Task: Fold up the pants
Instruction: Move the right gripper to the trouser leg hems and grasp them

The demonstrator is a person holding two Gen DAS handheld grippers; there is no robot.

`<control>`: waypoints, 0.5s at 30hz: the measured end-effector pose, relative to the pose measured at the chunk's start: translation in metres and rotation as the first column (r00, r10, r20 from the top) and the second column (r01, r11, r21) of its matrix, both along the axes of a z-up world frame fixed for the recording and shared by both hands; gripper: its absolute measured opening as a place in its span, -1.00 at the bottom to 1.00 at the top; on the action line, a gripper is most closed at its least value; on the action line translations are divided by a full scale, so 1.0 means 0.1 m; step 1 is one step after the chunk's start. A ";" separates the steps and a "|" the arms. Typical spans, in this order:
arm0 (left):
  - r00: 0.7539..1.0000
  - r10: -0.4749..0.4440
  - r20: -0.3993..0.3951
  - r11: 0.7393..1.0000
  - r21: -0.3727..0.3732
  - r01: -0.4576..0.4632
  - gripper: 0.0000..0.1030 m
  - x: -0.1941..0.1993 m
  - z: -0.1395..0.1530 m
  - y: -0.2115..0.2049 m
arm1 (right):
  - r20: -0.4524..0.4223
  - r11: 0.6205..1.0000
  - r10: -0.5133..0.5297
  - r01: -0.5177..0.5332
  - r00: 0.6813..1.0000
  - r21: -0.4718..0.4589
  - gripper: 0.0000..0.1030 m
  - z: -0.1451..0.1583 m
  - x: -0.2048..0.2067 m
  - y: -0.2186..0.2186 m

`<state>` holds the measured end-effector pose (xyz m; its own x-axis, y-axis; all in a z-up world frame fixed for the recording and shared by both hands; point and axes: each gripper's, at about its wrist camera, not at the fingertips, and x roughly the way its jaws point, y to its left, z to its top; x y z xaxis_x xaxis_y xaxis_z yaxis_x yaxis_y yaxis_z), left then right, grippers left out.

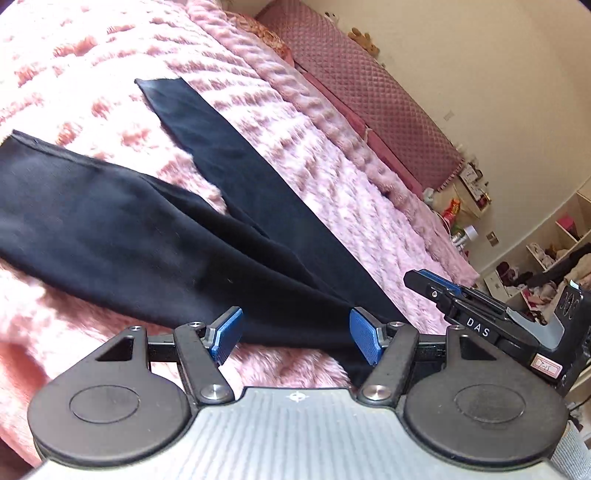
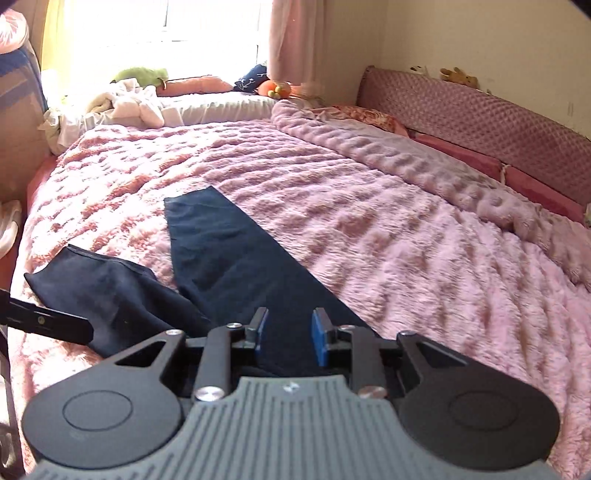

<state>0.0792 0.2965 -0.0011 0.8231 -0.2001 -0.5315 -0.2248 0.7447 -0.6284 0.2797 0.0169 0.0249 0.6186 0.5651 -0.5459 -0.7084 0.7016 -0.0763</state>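
The pants are dark, nearly black, and lie spread on a pink fluffy blanket that covers the bed. The two legs diverge in a V: one runs straight ahead of the right gripper to a square hem, the other angles off to the left of it and ends in a rumpled hem. The point where the legs meet lies just ahead of and below both grippers.

Right gripper – the blue pads stand a narrow gap apart. Dark cloth fills the view between them, but the pads do not press on it.

Left gripper – the jaws are spread wide. The blue pads sit well apart; the pants fabric shows between and beyond them, and the right-hand pad overlaps the cloth edge in the view. Whether it touches cannot be told. No grip is visible.

In the left wrist view the right gripper appears to the right of the left one, near it. In the right wrist view a black finger of the left gripper enters at the left edge, beside the rumpled leg.

Beyond the blanket, to the right of the grippers, stands a quilted pink headboard. Straight ahead, past the far edge of the bed, a bright window with a pink curtain is visible, with soft toys and cushions on the sill.
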 end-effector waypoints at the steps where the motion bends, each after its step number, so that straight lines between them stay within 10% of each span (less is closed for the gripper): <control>1: 1.000 0.026 0.004 1.000 0.011 -0.026 0.49 -0.04 0.03 0.07 | 0.002 1.000 0.023 -0.023 1.000 0.002 -0.60 0.00 -0.04 0.13; 15: 0.921 0.389 -0.022 0.919 -0.057 -0.389 0.48 -0.62 0.02 1.38 | 0.034 0.927 0.369 -0.365 0.929 -0.090 -0.40 -0.19 -0.84 1.85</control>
<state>0.0176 0.4349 0.0011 0.8371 0.1038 -0.5370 -0.4957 0.5590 -0.6647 0.1958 0.2016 0.0062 0.4037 0.7131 -0.5731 -0.9090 0.3837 -0.1629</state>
